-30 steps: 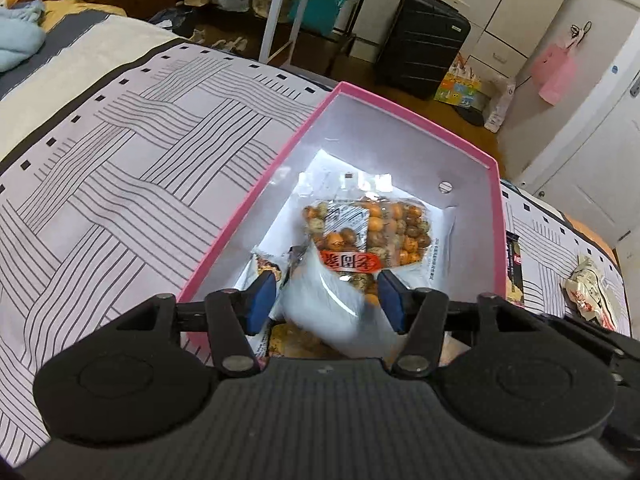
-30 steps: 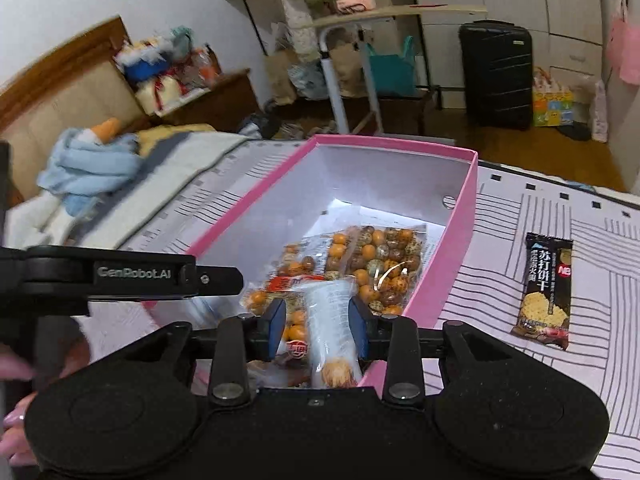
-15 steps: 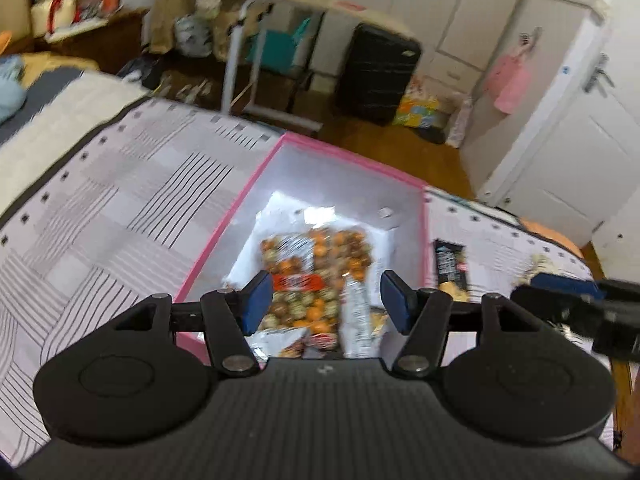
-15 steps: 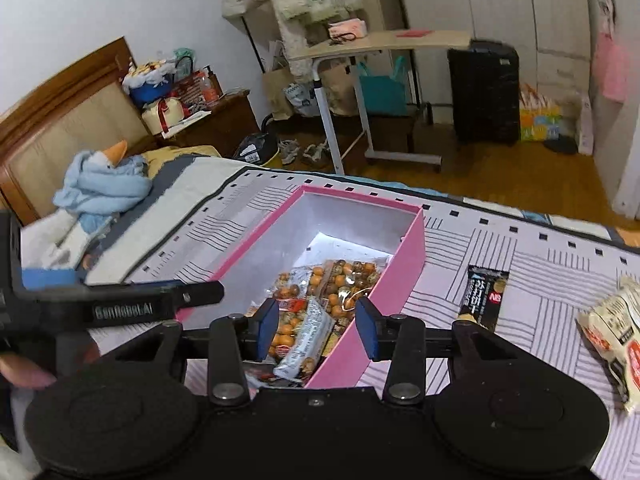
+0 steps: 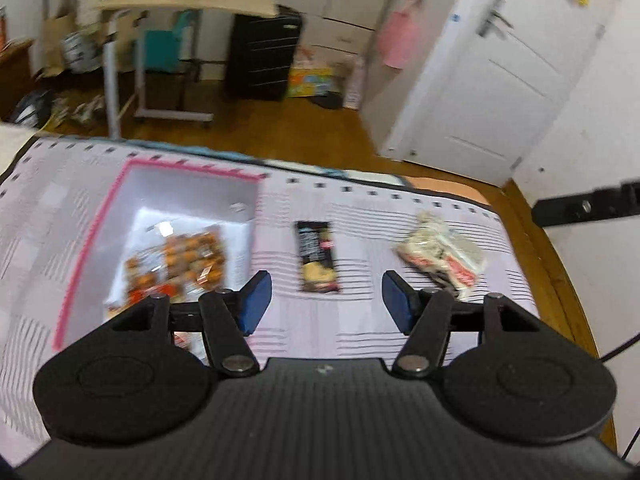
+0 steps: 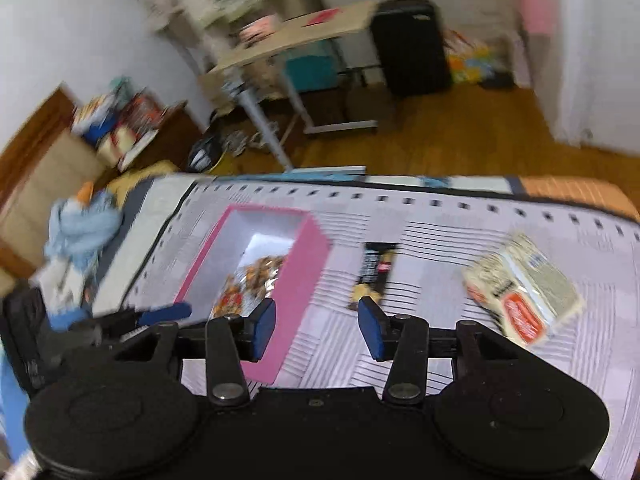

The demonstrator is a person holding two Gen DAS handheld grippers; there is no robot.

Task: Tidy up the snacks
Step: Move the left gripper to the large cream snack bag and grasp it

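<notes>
A pink box (image 5: 90, 236) (image 6: 298, 276) sits on the striped bed cover and holds several snack bags of orange nuts (image 5: 188, 258) (image 6: 256, 276). A dark cracker bar (image 5: 316, 254) (image 6: 374, 274) lies on the cover right of the box. A pale snack bag with red print (image 5: 440, 250) (image 6: 522, 292) lies further right. My left gripper (image 5: 324, 304) is open and empty, raised above the cover, facing the dark bar. My right gripper (image 6: 316, 330) is open and empty, raised above the box's right wall. The left gripper also shows at the left of the right wrist view (image 6: 160, 314).
The bed's far edge (image 5: 360, 176) runs behind the box, with wooden floor beyond. A rolling desk (image 5: 180, 4), a black suitcase (image 5: 260, 56) and a white door (image 5: 492, 80) stand across the room. A blue cloth (image 6: 80, 228) lies on the bed at the left.
Both grippers let go of their snack bags into the box, rose and pulled back. Both views have swung right, bringing the dark bar and the pale bag into view.
</notes>
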